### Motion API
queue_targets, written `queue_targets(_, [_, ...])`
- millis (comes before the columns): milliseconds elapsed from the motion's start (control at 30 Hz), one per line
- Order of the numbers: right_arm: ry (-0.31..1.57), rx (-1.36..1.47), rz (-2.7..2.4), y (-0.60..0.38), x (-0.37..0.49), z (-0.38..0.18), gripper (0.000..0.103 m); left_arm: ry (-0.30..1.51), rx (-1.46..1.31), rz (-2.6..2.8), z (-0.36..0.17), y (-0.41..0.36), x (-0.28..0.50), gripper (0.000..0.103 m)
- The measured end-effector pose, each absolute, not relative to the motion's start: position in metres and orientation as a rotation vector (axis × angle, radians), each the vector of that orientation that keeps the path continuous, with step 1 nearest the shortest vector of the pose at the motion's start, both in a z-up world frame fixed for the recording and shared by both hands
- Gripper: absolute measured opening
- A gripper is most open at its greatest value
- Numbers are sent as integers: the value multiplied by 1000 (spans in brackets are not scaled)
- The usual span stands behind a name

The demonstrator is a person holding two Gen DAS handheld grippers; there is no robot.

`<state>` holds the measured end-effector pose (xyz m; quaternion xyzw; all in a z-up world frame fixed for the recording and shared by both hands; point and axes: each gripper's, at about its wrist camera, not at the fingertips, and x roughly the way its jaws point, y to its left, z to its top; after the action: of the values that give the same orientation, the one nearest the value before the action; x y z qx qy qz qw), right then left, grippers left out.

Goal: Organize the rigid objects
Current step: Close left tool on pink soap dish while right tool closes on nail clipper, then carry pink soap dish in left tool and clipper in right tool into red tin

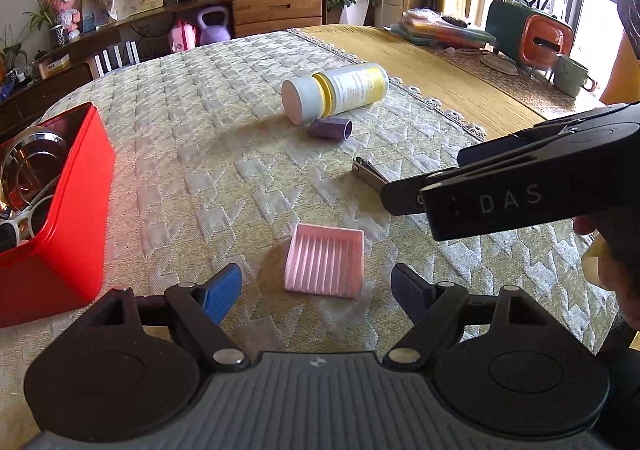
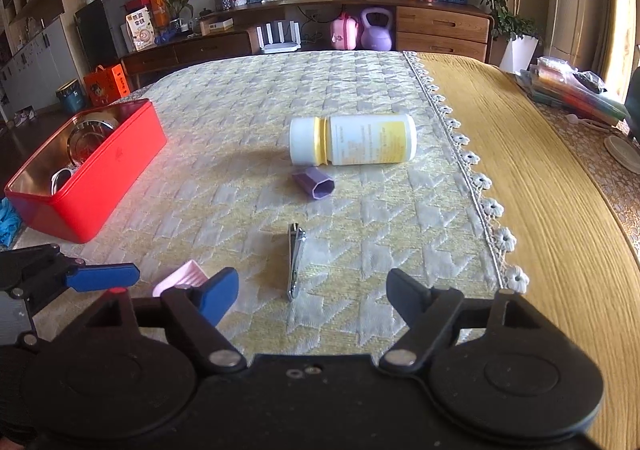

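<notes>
Left wrist view. The left hand-held gripper (image 1: pixel 316 292) hovers low over the surface (image 1: pixel 208 170), which is covered by a cream-and-yellow woven cloth; its blue-padded fingers (image 1: pixel 222 292) are spread wide and hold nothing. Between and just ahead of the fingertips lies a pink ribbed plastic soap tray (image 1: pixel 325 265). The right hand-held gripper (image 1: pixel 516 186) reaches in from the right, its tip over the rear of a slim steel nail clipper (image 1: pixel 368 172); its opening cannot be judged from here. Farther off, a white-capped bottle with a yellow label (image 1: pixel 336 92) lies on its side, with a small purple hexagonal cap (image 1: pixel 331 129) just beside it. At the left edge stands a red rectangular tin box (image 1: pixel 76 210) containing a shiny metal dish (image 1: pixel 32 166) and white-framed sunglasses (image 1: pixel 20 220).

Right wrist view. The right hand-held gripper (image 2: pixel 312 292) is also spread wide and empty. The nail clipper (image 2: pixel 295 260) lies lengthwise between its fingers, untouched. The purple cap (image 2: pixel 314 183) and the bottle (image 2: pixel 354 139) lie beyond, in line. The soap tray (image 2: pixel 182 278) is partly hidden behind the left finger, and the left hand-held gripper (image 2: pixel 80 276) enters at the left. The red box (image 2: pixel 108 174) sits well apart at the far left.
</notes>
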<state>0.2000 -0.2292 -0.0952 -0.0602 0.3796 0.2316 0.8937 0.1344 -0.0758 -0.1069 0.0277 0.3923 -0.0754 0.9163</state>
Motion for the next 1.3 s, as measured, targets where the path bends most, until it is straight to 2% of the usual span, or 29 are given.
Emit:
queue_targets(100, [797, -139, 490, -224, 205, -99, 72, 803, 56, -158, -110, -78, 138, 82])
queue_targets(267, [808, -152, 494, -216, 213, -103, 57, 784, 62, -162, -111, -81, 142, 79])
queue_targets(333, [814, -158, 496, -213, 216, -105, 53, 772, 69, -166, -111, -82, 143, 68])
queue_targets(467, [804, -170, 495, -209, 217, -106, 43, 760, 71, -176, -110, -83, 142, 55])
queue_targets(533, [803, -163, 497, -209, 218, -106, 39, 754, 67, -168, -110, -83, 142, 43])
queue_targets(567, [801, -166, 496, -208, 218, -106, 37, 752, 65, -166, -109, -82, 142, 41])
queue_targets(800, [776, -218, 478, -200, 212, -107, 23, 749, 78, -162, -109, -82, 140, 40])
queue_targets(967, [777, -218, 462, -200, 210, -107, 7, 758, 63, -158, -108, -79, 138, 40])
queue_targets(1300, [761, -169, 452, -206, 193, -95, 5, 769, 9, -117, -100, -64, 128, 40])
